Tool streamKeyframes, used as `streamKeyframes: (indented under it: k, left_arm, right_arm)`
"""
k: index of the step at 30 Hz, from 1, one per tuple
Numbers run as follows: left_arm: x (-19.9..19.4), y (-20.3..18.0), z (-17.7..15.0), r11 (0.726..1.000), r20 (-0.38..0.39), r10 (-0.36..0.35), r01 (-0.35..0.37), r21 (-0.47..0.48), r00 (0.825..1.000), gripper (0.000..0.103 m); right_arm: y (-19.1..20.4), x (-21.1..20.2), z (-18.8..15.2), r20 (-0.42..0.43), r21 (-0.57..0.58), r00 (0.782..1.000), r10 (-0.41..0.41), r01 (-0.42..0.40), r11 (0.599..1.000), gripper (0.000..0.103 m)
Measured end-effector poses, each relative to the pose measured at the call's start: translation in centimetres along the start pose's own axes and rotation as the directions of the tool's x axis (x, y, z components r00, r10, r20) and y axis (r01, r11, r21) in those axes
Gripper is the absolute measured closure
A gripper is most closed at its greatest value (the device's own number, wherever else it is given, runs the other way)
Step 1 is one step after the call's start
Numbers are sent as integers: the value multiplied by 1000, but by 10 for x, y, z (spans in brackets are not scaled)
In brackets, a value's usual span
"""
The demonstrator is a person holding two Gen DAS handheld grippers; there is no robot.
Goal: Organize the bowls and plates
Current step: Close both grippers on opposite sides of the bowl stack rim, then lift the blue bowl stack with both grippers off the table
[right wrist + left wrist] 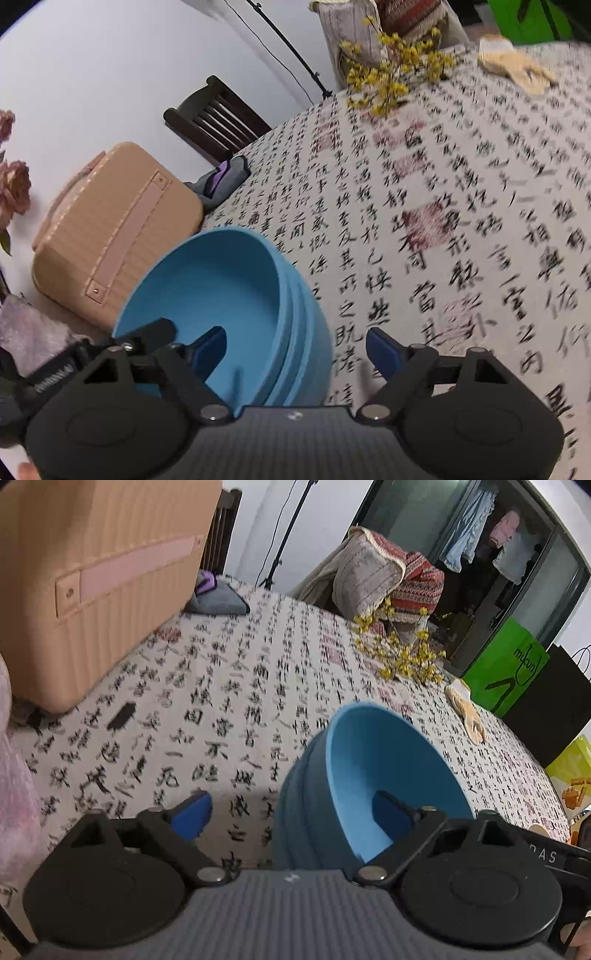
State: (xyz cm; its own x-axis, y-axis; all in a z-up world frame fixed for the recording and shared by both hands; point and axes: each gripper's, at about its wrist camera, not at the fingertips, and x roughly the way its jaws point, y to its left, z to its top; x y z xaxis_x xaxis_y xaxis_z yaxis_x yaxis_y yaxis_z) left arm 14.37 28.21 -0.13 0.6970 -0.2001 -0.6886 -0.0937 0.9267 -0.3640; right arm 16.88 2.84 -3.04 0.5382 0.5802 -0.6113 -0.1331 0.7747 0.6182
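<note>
Both pairs of tongs stand spread, pinching nothing, each straddling one side of a stack of blue bowls (373, 775) on a bench draped in a cloth (236, 701) printed with black calligraphy. The left tongs (291, 818) have one blue pad inside the top bowl and the other outside over the cloth, with the wall between them but no pad seen pressing on it; the right tongs (295, 350) sit likewise at the opposite side, one pad inside, one outside. The bowls appear to be nested, three or so, with matte walls that look like stiff plastic or similar: probably light, rigid and not very slippery, though a nested stack may separate if only the top rim is squeezed. The sensible hold is the upper wall at opposite sides, closing on both together so the stack lifts level. Just beyond the stack stands a tan ribbed case (110, 229), near enough to crowd any move that way. Farther off lie a grey-and-purple folded cloth (218, 598), a spray of yellow flowers (402, 653) and a pale glove (467, 712), all well apart from the bowls. A dark wooden chair (218, 118) and a draped seat (384, 572) stand beyond the far edge; no plates are visible.
</note>
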Motion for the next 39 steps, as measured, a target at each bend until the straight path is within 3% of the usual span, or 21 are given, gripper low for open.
streamKeyframes:
  k: [3, 15, 39]
  left_arm:
    - [5, -2, -3, 1000, -28, 0, -1, -17, 1000, 22]
    - [12, -7, -10, 996, -52, 5, -9, -89, 999, 49]
    - [7, -14, -15, 992, -17, 85, -86, -96, 996, 69]
  right_arm:
    - [-2, 2, -2, -9, 21, 1000, 5, -5, 1000, 32]
    - [-4, 11, -3, -38, 80, 999, 0, 3, 997, 54]
    - [-1, 13, -6, -34, 69, 998, -46, 48, 996, 62]
